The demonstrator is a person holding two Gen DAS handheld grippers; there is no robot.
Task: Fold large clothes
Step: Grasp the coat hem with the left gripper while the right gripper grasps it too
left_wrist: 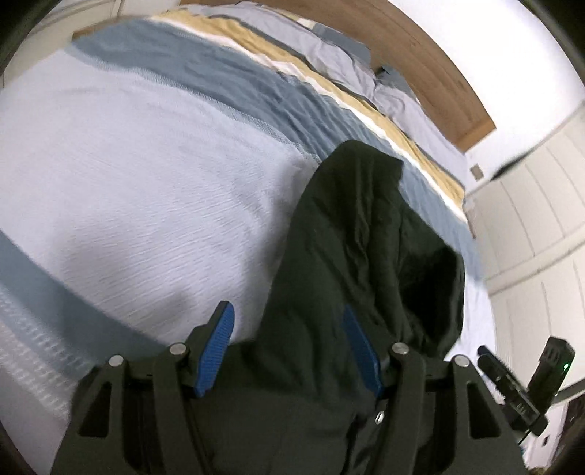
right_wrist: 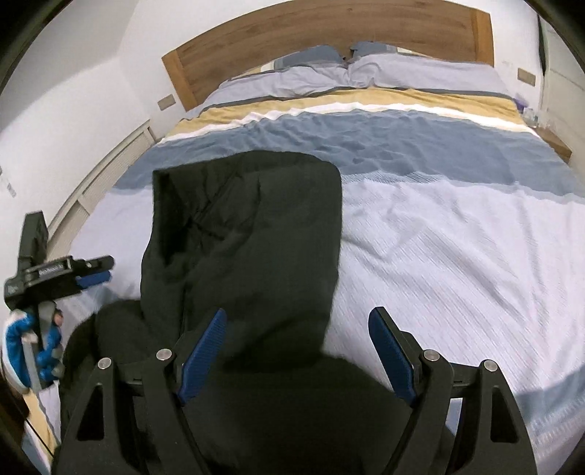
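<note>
A large dark green-black garment lies lengthwise on the bed, partly folded, its far end reaching the blue stripe; it also shows in the left wrist view. My left gripper is open, its blue-padded fingers standing either side of the garment's near end, which bunches over the right finger. My right gripper is open above the garment's near edge, nothing between the pads. The left gripper also shows in the right wrist view, held in a blue-and-white gloved hand.
The bed has a light blue, blue, white and yellow striped cover, two pillows and a wooden headboard. A white wall and low radiator panel stand at the left. White cupboard doors are at the right.
</note>
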